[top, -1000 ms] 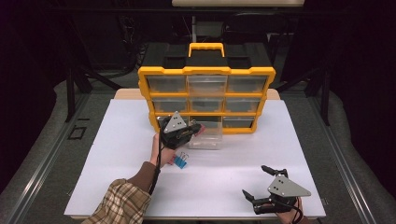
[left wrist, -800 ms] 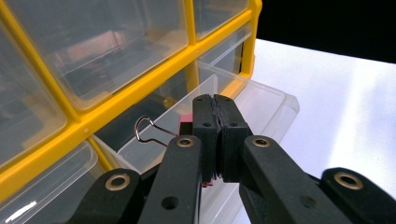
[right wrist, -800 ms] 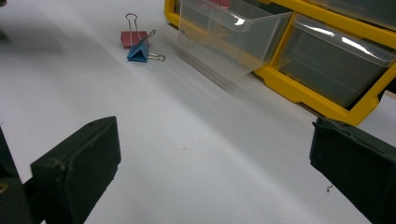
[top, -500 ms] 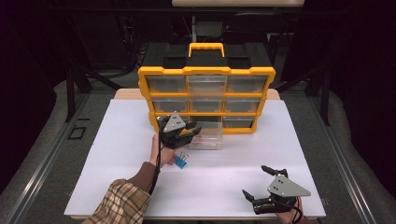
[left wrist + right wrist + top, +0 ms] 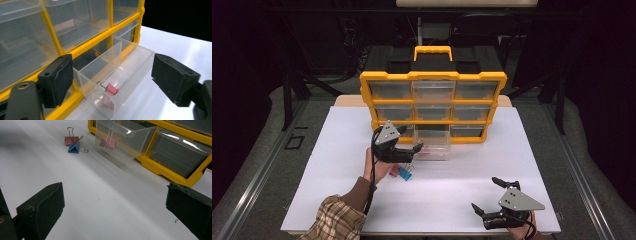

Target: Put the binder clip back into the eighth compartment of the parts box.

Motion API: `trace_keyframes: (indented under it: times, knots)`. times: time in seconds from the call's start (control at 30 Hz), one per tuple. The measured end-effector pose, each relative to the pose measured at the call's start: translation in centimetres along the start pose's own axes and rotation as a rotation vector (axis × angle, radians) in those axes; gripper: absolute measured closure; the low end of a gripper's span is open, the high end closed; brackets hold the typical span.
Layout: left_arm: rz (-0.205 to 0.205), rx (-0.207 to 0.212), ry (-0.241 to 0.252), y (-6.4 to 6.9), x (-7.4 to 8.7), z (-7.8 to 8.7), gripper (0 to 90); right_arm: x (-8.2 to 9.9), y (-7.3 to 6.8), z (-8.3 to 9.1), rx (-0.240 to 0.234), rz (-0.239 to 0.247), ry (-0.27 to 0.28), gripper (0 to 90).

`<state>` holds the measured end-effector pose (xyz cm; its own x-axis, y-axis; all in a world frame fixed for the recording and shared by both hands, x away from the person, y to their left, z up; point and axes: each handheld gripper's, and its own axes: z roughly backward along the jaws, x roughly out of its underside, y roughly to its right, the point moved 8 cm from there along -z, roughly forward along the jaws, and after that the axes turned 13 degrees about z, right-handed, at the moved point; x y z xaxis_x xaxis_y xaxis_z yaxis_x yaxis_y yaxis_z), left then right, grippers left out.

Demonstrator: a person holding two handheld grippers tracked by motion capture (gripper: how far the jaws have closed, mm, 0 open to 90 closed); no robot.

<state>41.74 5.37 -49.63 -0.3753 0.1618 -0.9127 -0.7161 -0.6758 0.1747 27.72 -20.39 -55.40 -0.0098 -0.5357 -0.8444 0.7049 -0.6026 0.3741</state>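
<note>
Your left gripper (image 5: pixel 404 150) hovered over pulled-out clear drawer (image 5: pixel 117 72) of yellow organizer (image 5: pixel 432 107). Jaws had just been opening, now spread wide, nothing pinched. Pink clip (image 5: pixel 110 91) lay inside drawer, between and below jaws. Two more clips, pink clip on table (image 5: pixel 71 140) and blue clip (image 5: pixel 74 147), waited behind left jaws. Your right gripper (image 5: pixel 494 200) idle, jaws spread, empty. Advice: back clear of drawer wall before turning; approach next clip from above, pinch body, not wire loops.
</note>
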Motion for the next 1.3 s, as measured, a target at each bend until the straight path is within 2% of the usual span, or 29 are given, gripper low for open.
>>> trace_keyframes:
  times: [0.13, 0.67, 1.1, 1.3]
  knots:
    - [0.011, -0.004, 0.020, 0.0, -0.2, 0.9, 14.1, 0.0, 0.0, 0.0, -0.001, 0.000, 0.002, 1.5]
    - [0.022, -0.012, 0.008, 0.1, 0.7, 2.5, 2.4, 0.0, 0.0, 0.0, -0.003, -0.001, 0.002, 1.5]
    - [0.048, -0.036, -0.022, -0.7, 2.7, 4.4, 0.0, 0.0, 0.0, -0.1, -0.003, -0.001, 0.001, 1.5]
    - [0.057, -0.044, -0.047, -0.8, 3.8, 4.7, 0.0, 0.0, -0.1, 0.0, -0.005, 0.000, 0.002, 1.5]
